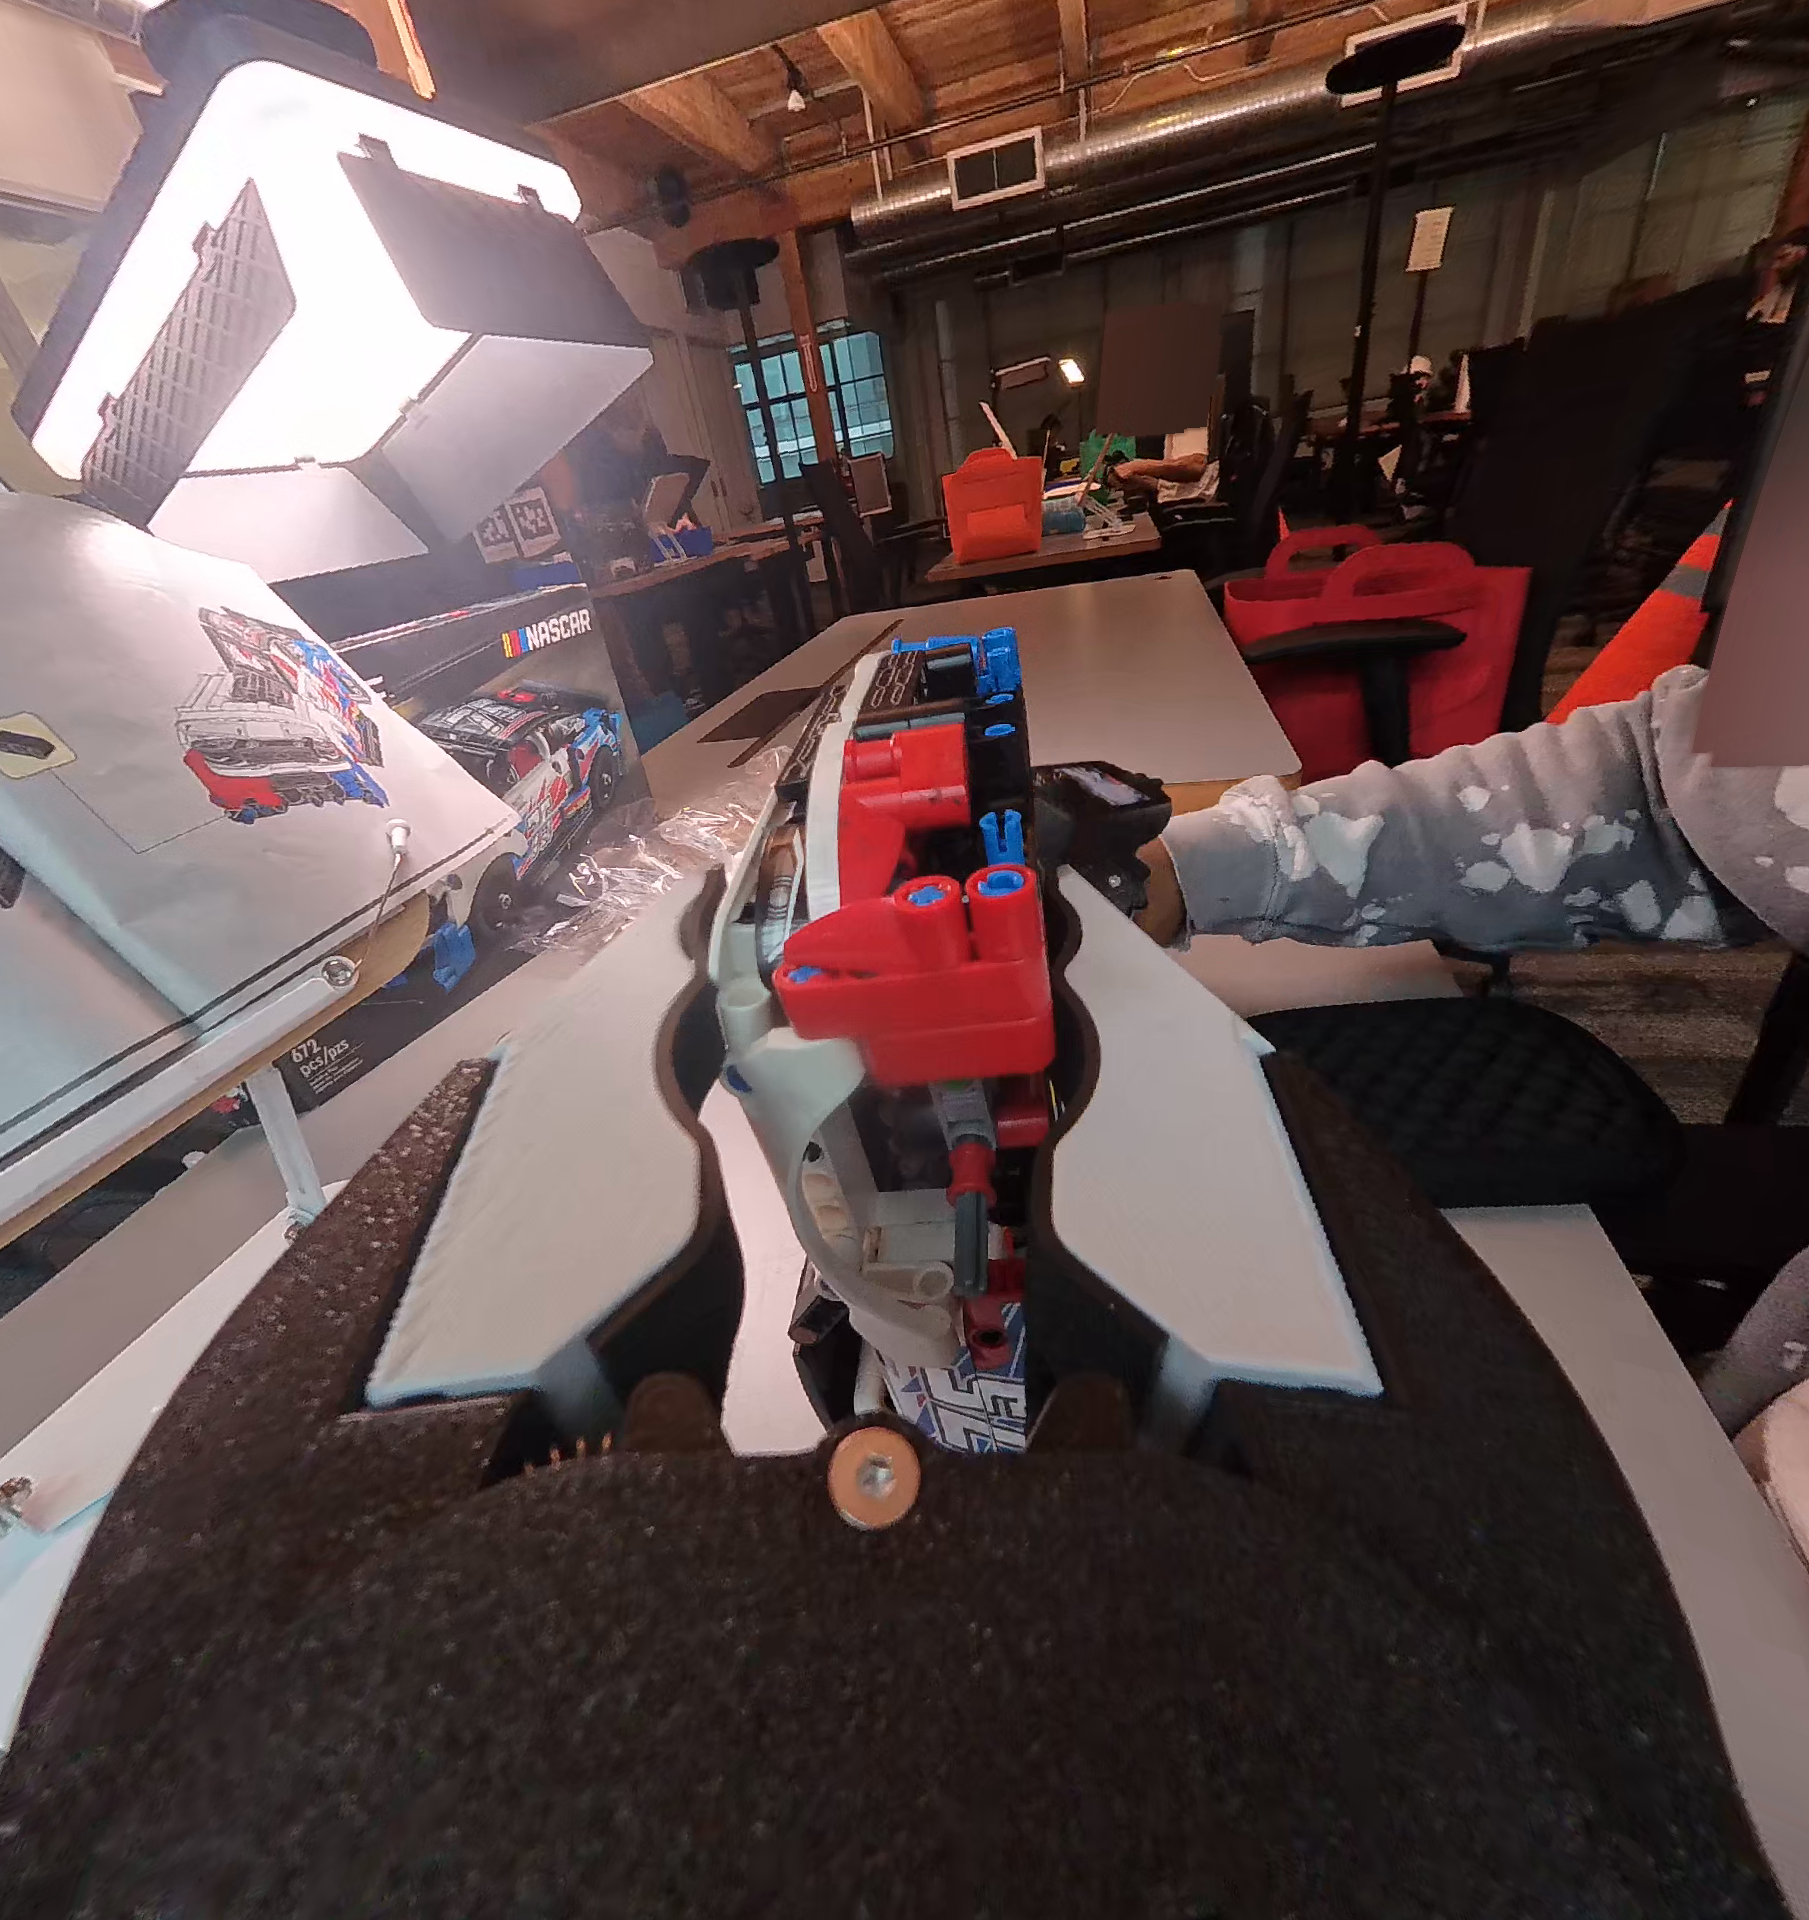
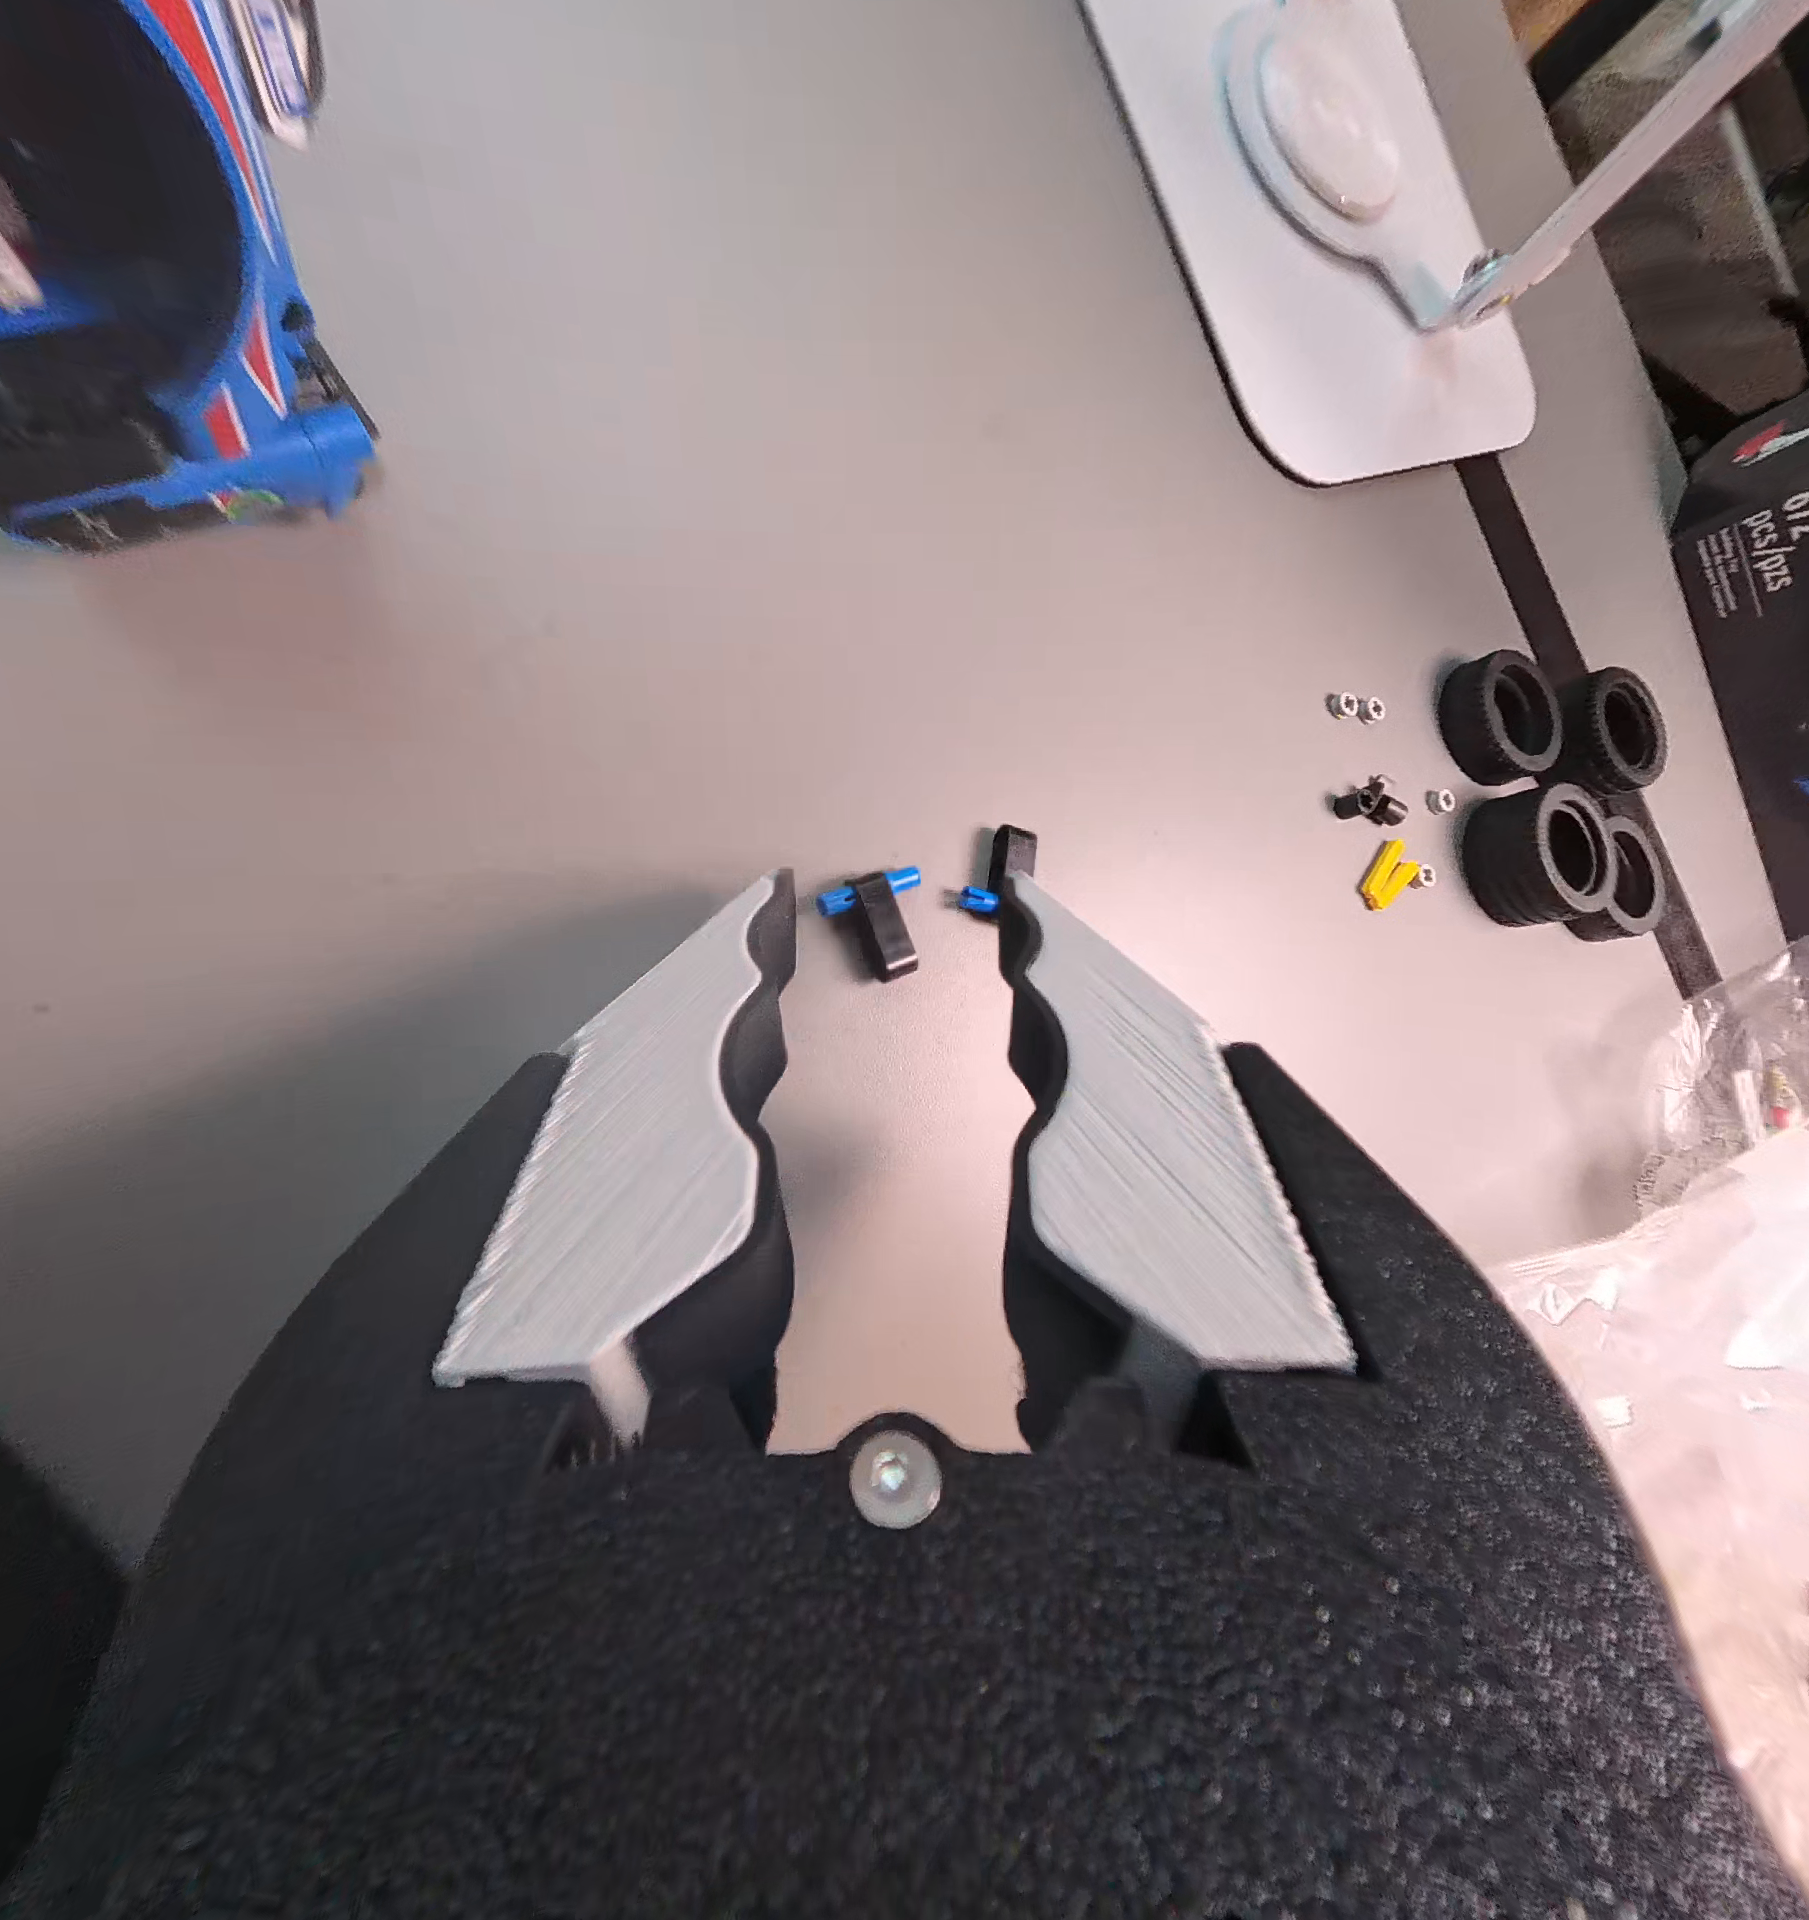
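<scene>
Left wrist view: left tool (image 1: 884,935) clamps the brick car (image 1: 910,935).

Left wrist view: a lit panel lamp (image 1: 287,301) at 10 o'clock is blown out to pure white, throwing glare on the tilted instruction sheet (image 1: 152,748); the room behind is dim. Strong wide-angle bending toward all edges. Right wrist view: even, soft light on the grey table (image 2: 775,520), shadow pooling at 8 o'clock; the blue model (image 2: 152,312) at 10 o'clock is motion-blurred.
</scene>
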Action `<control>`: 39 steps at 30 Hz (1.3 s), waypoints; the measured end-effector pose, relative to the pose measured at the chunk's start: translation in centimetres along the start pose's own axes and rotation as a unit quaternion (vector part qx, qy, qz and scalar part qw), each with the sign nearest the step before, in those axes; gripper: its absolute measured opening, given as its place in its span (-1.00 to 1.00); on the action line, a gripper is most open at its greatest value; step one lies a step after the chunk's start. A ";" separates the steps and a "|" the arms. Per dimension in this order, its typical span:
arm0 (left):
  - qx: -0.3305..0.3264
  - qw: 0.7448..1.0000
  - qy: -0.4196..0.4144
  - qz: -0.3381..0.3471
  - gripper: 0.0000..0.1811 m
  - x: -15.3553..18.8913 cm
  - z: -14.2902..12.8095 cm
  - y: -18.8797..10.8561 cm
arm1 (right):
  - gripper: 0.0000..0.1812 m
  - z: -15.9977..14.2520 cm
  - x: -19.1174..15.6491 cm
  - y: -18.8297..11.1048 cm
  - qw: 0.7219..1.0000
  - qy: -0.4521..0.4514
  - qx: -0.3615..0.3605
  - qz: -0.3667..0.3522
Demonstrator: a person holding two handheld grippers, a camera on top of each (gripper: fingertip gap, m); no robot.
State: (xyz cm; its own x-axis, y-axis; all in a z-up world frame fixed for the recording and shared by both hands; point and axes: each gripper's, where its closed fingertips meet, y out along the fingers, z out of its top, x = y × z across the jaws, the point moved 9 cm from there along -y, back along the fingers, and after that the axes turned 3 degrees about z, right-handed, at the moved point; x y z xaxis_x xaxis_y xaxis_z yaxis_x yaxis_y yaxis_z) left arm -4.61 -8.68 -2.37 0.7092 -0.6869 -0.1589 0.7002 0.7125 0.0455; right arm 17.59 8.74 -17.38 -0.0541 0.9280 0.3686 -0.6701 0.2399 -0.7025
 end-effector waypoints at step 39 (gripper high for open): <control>-0.053 0.997 0.030 -0.041 -0.44 0.6 0.5 -2.4 | -0.42 13.7 -4.4 -6.4 0.930 0.068 0.301 0.201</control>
State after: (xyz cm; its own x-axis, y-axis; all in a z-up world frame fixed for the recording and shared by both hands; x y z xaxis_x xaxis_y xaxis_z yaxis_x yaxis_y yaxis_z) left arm -5.81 -10.93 -2.06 0.6422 -0.7354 -0.2162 0.7404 0.6682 -0.0736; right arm 11.95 -0.81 -6.18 -0.3228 0.9456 0.0413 -0.9111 -0.2987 -0.2842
